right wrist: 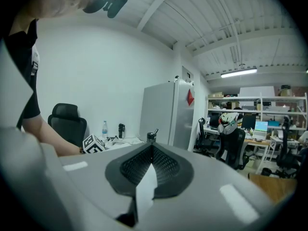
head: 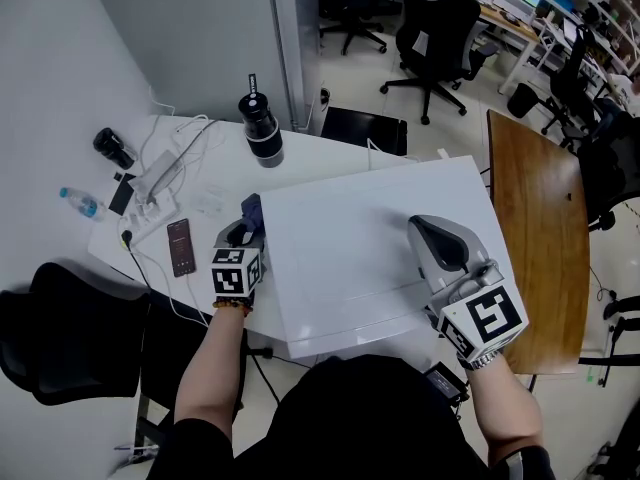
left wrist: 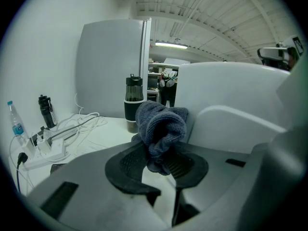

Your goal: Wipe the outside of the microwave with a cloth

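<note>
**Cloth at the microwave's left edge, wipe stroke not confirmed**

Cloth (left wrist: pixel 161 124): dark blue knit, bunched. The left gripper (head: pixel 248 226) is clamped on its lower part, and the loose wad sticks out ahead of the tips. Judgement: light, soft and limp, so it will fold and drag, not slide. The grip low on the bunch looks adequate. More free cloth ahead of the tips would keep the hard jaws off the casing.

Microwave (head: pixel 350 238): white box, directly ahead and to the right of the left gripper. The cloth is at its upper left edge, but I cannot tell whether they touch. Judgement: rigid, smooth, probably slick, and heavy enough to stay put under light wiping pressure.

Right gripper (right wrist: pixel 151 150): jaws fully together, nothing between them. It is over the right part of the microwave's top, and contact is unclear. It could brace the box.

Surface: white table (head: pixel 215 158). To the left of the left gripper are a phone (head: pixel 181 247), a power strip (head: pixel 160 173) with cables and 1 water bottle (head: pixel 80 203). A dark tumbler (head: pixel 261 128) stands ahead of it.

Room: open office. A wooden desk (head: pixel 535 238) is to the right of the right gripper, with office chairs (head: pixel 435 28) beyond.
</note>
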The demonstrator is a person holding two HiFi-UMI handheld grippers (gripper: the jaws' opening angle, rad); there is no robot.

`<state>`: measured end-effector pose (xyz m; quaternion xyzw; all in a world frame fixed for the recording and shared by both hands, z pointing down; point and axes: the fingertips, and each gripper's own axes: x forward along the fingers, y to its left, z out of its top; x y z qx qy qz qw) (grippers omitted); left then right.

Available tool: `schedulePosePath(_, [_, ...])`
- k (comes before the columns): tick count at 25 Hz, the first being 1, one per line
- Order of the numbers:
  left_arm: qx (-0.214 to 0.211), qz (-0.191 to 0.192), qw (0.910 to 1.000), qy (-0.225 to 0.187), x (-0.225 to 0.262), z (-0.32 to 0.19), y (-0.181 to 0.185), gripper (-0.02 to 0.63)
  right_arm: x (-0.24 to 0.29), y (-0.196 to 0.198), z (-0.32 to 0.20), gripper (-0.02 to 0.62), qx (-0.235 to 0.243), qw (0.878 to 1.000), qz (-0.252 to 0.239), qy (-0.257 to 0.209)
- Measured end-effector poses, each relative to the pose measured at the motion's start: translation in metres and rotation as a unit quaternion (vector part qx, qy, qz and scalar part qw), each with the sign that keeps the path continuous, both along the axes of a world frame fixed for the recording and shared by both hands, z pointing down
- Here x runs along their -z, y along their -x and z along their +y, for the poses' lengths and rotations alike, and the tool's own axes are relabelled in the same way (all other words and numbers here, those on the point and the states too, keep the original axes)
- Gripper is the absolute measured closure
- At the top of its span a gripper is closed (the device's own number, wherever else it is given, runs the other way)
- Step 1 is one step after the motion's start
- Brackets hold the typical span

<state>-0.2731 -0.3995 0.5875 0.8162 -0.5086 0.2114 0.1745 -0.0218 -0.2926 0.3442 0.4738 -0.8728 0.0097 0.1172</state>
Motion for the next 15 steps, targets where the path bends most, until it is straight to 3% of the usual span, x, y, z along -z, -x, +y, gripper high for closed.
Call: schedulePosePath(15, [0.026, -0.006, 0.9983, -0.052, 0.058, 0.032, 0.015, 0.499, 0.004, 0.002, 0.029, 0.594, 0.013, 1.0, -0.013, -0.001])
